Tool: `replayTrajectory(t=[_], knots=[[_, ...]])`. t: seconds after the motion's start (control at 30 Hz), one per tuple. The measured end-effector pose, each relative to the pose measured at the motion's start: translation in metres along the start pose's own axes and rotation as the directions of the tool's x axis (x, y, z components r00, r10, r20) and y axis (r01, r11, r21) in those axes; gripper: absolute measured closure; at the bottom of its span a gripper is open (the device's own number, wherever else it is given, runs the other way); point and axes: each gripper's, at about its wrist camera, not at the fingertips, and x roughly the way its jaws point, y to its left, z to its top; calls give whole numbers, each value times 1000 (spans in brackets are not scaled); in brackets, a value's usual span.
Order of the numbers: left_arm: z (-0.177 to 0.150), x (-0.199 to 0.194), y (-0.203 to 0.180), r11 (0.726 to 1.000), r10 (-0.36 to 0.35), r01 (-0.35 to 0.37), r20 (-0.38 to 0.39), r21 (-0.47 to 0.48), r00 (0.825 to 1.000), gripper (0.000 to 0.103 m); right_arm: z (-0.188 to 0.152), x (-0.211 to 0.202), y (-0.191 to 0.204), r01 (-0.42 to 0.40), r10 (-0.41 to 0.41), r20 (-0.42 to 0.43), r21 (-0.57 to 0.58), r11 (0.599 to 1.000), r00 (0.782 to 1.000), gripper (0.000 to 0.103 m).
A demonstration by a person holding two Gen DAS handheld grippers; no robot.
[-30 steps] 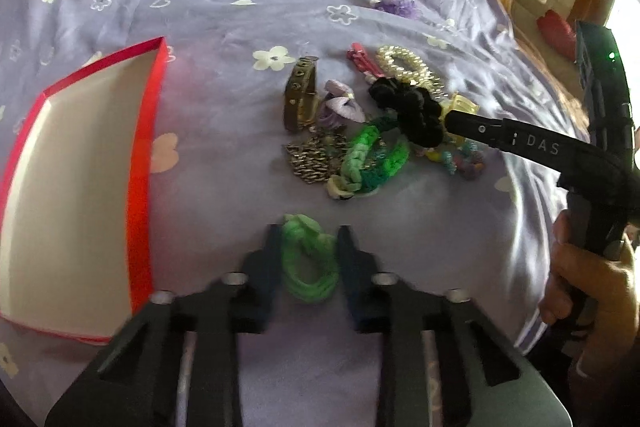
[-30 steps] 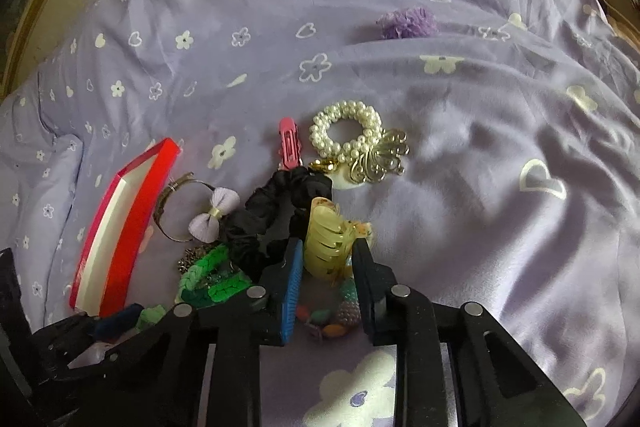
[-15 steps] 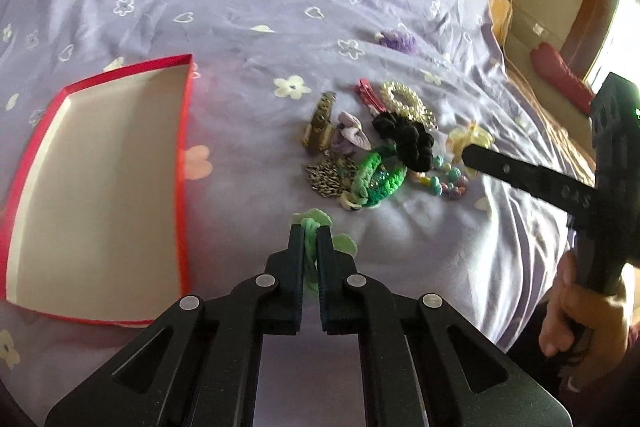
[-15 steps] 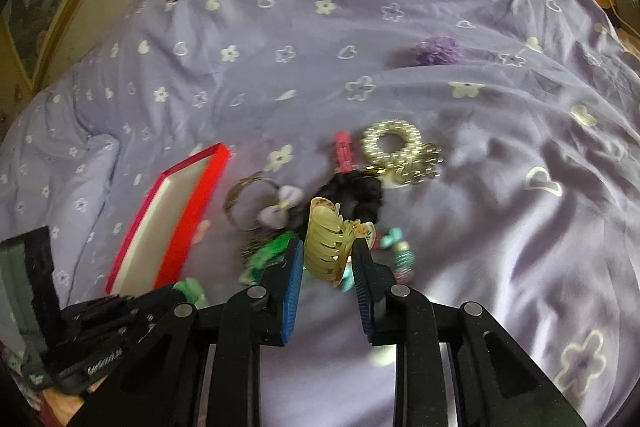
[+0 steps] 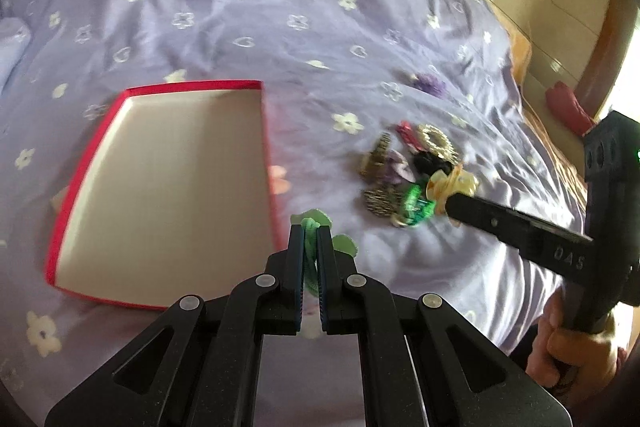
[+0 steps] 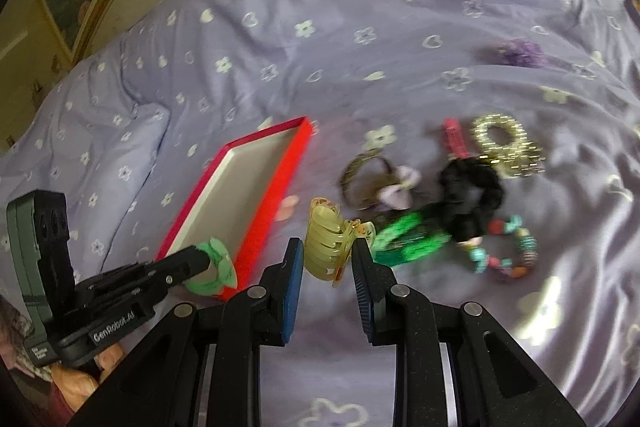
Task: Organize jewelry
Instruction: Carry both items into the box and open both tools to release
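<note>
Left gripper (image 5: 310,231) clamped on green scrunchie (image 5: 310,225); right gripper (image 6: 325,250) grips yellow claw clip (image 6: 326,247), beside red tray (image 5: 262,131).

**Cloth, plastic, metal**

Matt lilac cotton bedsheet (image 5: 248,39). Red box lid (image 6: 276,183) of smooth card, white inside. At its three o'clock: translucent glossy plastic claw clip (image 6: 326,247), fuzzy black cloth scrunchie (image 6: 472,195), shiny gold metal brooch (image 6: 520,159).
</note>
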Motion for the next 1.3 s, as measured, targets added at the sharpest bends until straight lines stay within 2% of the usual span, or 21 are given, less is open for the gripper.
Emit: replayTrajectory(t=[0.23,0.53,0.8,1.0,1.3], knots=[[-1,-10,50,994,70,-69,14,-86,997,98,-4,30,43,-84,80,-64,-62,995,995,78],[-6,-12,108,974,150,-147,3,-170,989,98,-9,85,100,-176,151,-165,-152,973,975,78],[-8,3,141,962,172,-178,-44,-209,984,98,-13,132,123,-185,123,-273,-215,959,954,78],[-12,21,153,957,175,-192,-91,-218,980,98,-19,146,126,-181,92,-331,-251,951,939,78],[-19,30,154,954,181,-204,-119,-218,976,94,-19,150,127,-183,83,-345,-267,946,935,77]])
